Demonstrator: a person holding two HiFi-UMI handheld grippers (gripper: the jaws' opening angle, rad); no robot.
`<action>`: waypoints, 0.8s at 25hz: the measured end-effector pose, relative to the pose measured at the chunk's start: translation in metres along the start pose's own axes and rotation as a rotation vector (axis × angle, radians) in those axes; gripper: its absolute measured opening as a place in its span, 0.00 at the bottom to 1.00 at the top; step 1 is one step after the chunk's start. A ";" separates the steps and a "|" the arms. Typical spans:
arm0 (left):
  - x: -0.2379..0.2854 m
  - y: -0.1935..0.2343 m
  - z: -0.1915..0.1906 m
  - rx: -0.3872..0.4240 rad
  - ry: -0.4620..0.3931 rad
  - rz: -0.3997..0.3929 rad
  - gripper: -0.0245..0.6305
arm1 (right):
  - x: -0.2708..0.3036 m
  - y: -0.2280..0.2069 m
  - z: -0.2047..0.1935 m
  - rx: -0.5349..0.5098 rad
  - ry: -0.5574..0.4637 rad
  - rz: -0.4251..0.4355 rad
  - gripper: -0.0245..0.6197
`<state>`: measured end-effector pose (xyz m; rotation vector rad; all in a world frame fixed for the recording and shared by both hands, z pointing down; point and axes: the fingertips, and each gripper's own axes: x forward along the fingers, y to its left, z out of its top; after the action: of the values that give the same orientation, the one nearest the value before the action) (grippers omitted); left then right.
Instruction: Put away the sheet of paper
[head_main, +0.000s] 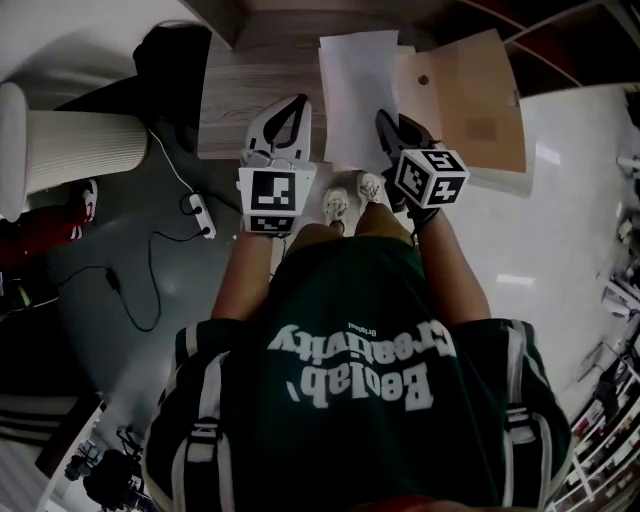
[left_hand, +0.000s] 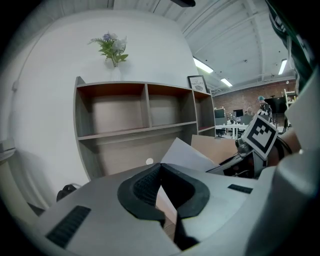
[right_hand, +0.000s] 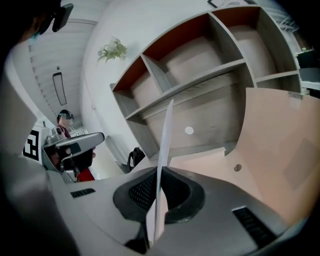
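A white sheet of paper (head_main: 358, 90) hangs in front of me, over the wooden floor before the shelf unit. My right gripper (head_main: 388, 125) is shut on its near right edge. In the right gripper view the sheet (right_hand: 165, 145) shows edge-on, rising from between the pressed pads (right_hand: 142, 192). My left gripper (head_main: 298, 104) is just left of the sheet, apart from it, with its jaws shut on nothing. In the left gripper view its dark tips (left_hand: 161, 166) meet, and the sheet (left_hand: 187, 156) shows beyond them to the right.
A wooden shelf unit (left_hand: 135, 107) with open compartments stands ahead, a vase of flowers (left_hand: 114, 49) on top. A brown door-like panel (head_main: 470, 100) stands open to the right of the paper. A black bag (head_main: 170, 50) and a cable with a power strip (head_main: 200, 215) lie at the left.
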<state>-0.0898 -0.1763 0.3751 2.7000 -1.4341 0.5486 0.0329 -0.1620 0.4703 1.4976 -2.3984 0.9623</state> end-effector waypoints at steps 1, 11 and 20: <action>0.002 0.000 -0.003 -0.003 0.011 0.002 0.06 | 0.005 -0.005 -0.005 0.007 0.018 -0.005 0.09; 0.041 -0.006 -0.019 -0.037 0.083 -0.019 0.06 | 0.023 -0.090 -0.030 -0.113 0.184 -0.216 0.09; 0.077 -0.018 -0.021 -0.035 0.100 -0.054 0.06 | -0.002 -0.186 -0.027 -0.237 0.250 -0.454 0.09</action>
<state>-0.0418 -0.2231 0.4224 2.6353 -1.3305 0.6391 0.1866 -0.1987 0.5714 1.6181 -1.8139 0.6865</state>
